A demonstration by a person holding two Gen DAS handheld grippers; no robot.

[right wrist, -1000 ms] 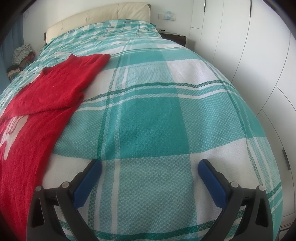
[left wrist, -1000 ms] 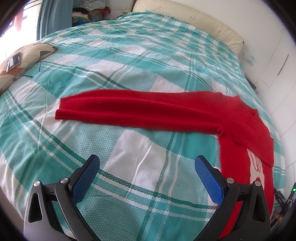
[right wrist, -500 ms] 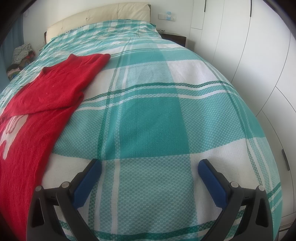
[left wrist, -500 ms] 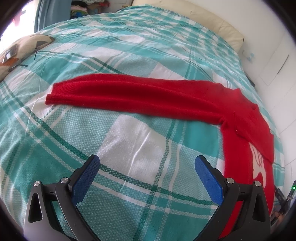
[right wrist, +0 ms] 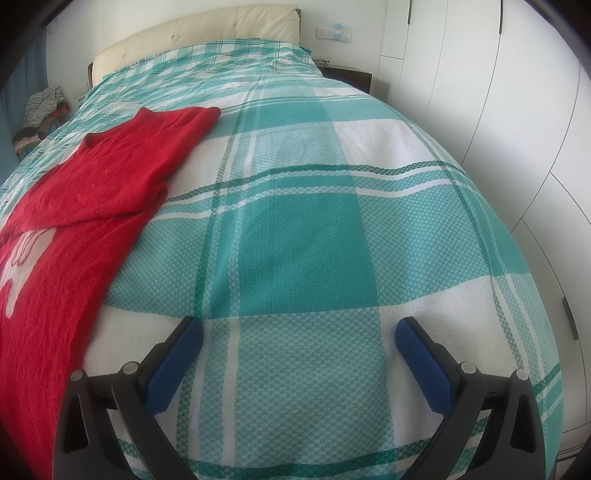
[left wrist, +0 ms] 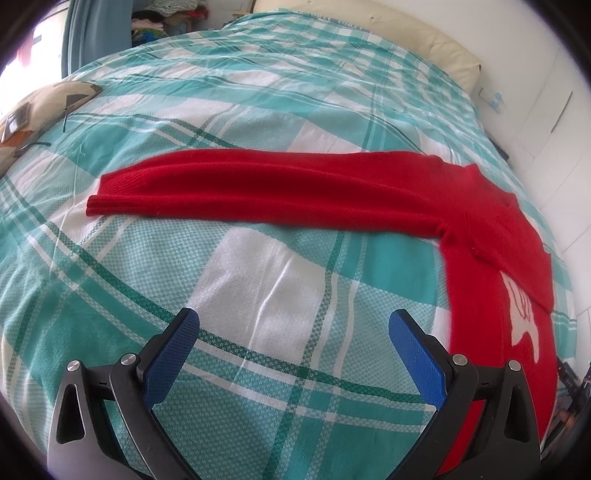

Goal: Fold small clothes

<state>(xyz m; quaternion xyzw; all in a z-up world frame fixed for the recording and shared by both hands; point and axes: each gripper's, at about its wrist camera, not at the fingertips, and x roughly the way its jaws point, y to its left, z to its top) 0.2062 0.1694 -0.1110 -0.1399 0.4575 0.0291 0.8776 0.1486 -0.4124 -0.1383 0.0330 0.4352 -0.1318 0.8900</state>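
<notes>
**Both hand-held grippers wide and empty, red sweater flat on the bed**

Left hand-held gripper [left wrist: 293,325]: jaws spread wide, nothing between the blue pads [left wrist: 168,360], just bedspread [left wrist: 258,288] under the gap. It hung above the cover, not touching the garment.

Red sweater [left wrist: 480,229]: lay flat on the teal-and-white checked bedspread. One sleeve [left wrist: 258,188] stretched straight across, ahead of the left hand-held gripper, cuff end off to its front-left. The body ran down along that gripper's right side, passing behind the right finger. White motif [left wrist: 522,317] on the chest, partly covered by a folded-over layer of red.

Right hand-held gripper [right wrist: 299,330]: also wide, empty, over bare bedspread [right wrist: 314,240]. Sweater [right wrist: 92,206] sat to its left and front-left, well clear of the pads; the other sleeve [right wrist: 155,147] looked folded in over the chest. Motif [right wrist: 22,258] visible at the far left edge.

Further ahead of the right hand-held gripper: cream headboard [right wrist: 207,33]. White wardrobe doors [right wrist: 498,110] on its right. Patterned cushion [left wrist: 37,110] far left of the left hand-held gripper.
</notes>
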